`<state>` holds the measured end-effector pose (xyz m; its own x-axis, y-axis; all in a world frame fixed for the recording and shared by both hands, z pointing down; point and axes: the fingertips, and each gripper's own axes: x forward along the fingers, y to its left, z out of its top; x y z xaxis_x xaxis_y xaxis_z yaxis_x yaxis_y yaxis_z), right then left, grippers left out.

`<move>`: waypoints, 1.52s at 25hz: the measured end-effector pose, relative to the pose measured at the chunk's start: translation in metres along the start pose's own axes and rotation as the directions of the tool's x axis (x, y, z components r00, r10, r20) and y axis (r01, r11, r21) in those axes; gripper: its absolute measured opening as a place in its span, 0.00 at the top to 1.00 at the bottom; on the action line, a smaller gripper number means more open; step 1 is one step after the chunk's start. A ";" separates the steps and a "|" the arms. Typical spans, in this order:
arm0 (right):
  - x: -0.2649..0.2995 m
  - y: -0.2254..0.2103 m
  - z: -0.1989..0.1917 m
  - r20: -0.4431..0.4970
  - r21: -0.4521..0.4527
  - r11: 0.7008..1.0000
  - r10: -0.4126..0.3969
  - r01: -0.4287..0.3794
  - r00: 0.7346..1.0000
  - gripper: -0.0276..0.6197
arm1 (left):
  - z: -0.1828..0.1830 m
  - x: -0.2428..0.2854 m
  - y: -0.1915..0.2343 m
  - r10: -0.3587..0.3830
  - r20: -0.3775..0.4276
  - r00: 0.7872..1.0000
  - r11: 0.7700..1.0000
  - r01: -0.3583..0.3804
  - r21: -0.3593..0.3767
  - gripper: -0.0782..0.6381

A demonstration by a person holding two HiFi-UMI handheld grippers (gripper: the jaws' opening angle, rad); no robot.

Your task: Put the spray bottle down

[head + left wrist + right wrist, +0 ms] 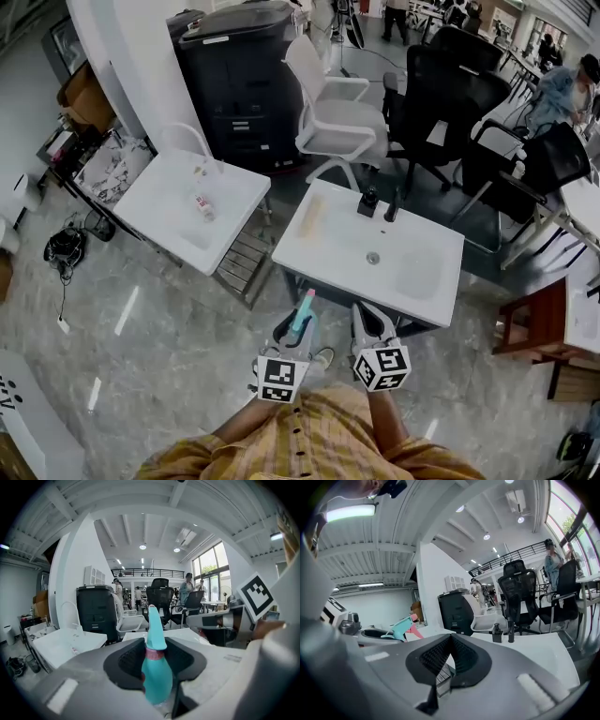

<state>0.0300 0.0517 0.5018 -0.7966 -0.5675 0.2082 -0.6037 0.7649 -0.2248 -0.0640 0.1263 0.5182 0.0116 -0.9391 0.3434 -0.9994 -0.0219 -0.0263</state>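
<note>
A teal spray bottle [303, 312] with a pink collar stands upright between the jaws of my left gripper [298, 330], which is shut on its body. In the left gripper view the spray bottle [155, 667] fills the gap between the black pads, nozzle up. Beside it on the right, my right gripper [369, 324] is held with its jaws together and nothing in them. From the right gripper view, the right gripper [450, 639] has its pads meeting at the tip, and the spray bottle [400, 627] shows at the left. Both grippers hover just short of the white sink basin [422, 277].
The sink basin carries a black faucet [392, 206], a black soap dispenser [367, 201] and a pale strip [312, 217]. A second white sink [169, 211] stands at the left. Behind are a black printer [239, 80], a white chair [337, 117] and black office chairs [441, 94].
</note>
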 end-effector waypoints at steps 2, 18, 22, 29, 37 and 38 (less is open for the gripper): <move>0.015 -0.008 0.005 -0.002 0.004 1.000 -0.002 0.002 1.000 0.96 | 0.006 0.018 0.008 -0.005 -0.009 1.000 1.000 0.006 0.006 0.70; 0.100 -0.080 0.025 0.001 0.077 0.997 -0.015 0.015 1.000 0.96 | 0.034 0.139 0.036 -0.067 -0.051 0.996 0.997 0.069 0.038 0.70; 0.110 -0.082 0.025 -0.002 0.075 0.997 0.016 -0.016 1.000 0.96 | 0.033 0.152 0.039 -0.074 -0.063 0.995 0.996 0.076 0.038 0.70; 0.126 -0.081 0.022 -0.029 0.071 0.997 -0.004 0.006 1.000 0.96 | 0.033 0.163 0.046 -0.090 -0.081 0.993 0.995 0.093 0.037 0.70; 0.159 -0.098 0.018 -0.055 0.098 0.992 -0.071 0.076 0.996 0.96 | 0.037 0.200 0.069 -0.143 -0.104 0.984 0.988 0.149 0.043 0.70; 0.163 -0.101 0.021 -0.053 0.101 0.991 -0.082 0.087 0.995 0.96 | 0.040 0.205 0.072 -0.153 -0.106 0.982 0.986 0.159 0.047 0.70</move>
<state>-0.0392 -0.1242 0.5388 -0.7414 -0.6117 0.2761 -0.6711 0.6777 -0.3005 -0.1318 -0.0810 0.5494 0.1612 -0.8828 0.4412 -0.9823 -0.1869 -0.0151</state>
